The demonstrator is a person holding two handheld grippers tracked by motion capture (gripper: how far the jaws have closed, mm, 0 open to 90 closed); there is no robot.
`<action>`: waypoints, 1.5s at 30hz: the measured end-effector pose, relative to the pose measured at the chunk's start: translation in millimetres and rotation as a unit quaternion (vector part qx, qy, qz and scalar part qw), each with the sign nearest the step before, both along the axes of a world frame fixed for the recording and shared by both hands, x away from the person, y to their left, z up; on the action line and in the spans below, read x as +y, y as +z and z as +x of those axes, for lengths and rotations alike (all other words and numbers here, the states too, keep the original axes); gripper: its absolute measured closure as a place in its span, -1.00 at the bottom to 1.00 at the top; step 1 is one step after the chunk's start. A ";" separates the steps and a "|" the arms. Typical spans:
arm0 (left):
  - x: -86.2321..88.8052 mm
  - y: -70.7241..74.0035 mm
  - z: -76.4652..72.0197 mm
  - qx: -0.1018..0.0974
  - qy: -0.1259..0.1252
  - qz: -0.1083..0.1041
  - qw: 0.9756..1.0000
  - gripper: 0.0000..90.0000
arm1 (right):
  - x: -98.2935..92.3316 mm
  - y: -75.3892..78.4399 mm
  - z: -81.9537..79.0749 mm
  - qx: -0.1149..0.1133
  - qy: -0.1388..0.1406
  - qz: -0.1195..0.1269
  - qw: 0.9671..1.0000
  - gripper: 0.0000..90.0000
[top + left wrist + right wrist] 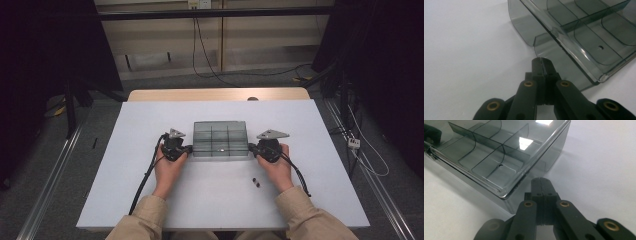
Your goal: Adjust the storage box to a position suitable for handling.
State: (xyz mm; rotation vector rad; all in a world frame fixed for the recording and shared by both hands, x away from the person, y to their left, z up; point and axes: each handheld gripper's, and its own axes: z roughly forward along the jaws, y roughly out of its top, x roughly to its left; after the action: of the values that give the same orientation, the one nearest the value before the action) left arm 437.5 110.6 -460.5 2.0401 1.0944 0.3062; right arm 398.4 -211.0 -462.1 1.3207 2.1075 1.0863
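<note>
A smoky clear plastic compartment box (pixel 220 155) with its lid down lies in the middle of the white table (pixel 150 200). My left gripper (pixel 189 148) is shut, and its tips rest against the box's left end. In the left gripper view the closed jaws (pixel 542 60) meet the edge of a thin side tab (pixel 549 47) on the box (pixel 584 37). My right gripper (pixel 251 148) is shut at the box's right end. Its tips (pixel 541 180) sit just below a side tab of the box (pixel 499 170). I cannot tell whether either pair pinches the thin plastic.
Two small dark pieces (pixel 256 182) lie on the table beside the person's right hand. A wooden table edge (pixel 215 94) runs behind the white top, and cables (pixel 205 60) trail over the floor beyond. The far left gripper (pixel 430 132) appears in the right gripper view.
</note>
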 end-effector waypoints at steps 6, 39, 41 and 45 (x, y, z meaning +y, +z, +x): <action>-1.2 0.7 -1.8 -0.001 -0.001 0.003 1.000 1.00 | 3.5 -0.3 -1.1 -0.003 -0.003 -0.019 1.000 1.00; -1.2 11.4 -36.2 -0.004 -0.029 0.012 0.999 1.00 | 2.7 5.4 -30.0 0.006 -0.002 -0.031 1.000 1.00; -0.9 11.7 -38.6 -0.005 -0.028 0.014 0.999 1.00 | 2.7 6.0 -34.7 0.008 0.002 -0.030 1.000 1.00; -0.9 14.4 -44.9 -0.008 -0.028 0.017 0.999 1.00 | 3.1 6.0 -44.5 0.009 0.004 -0.031 0.999 1.00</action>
State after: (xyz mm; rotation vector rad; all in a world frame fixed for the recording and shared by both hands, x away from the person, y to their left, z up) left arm 392.6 109.7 -446.0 2.0924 1.0265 0.3135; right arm 353.9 -208.0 -456.1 1.2985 2.1451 1.0071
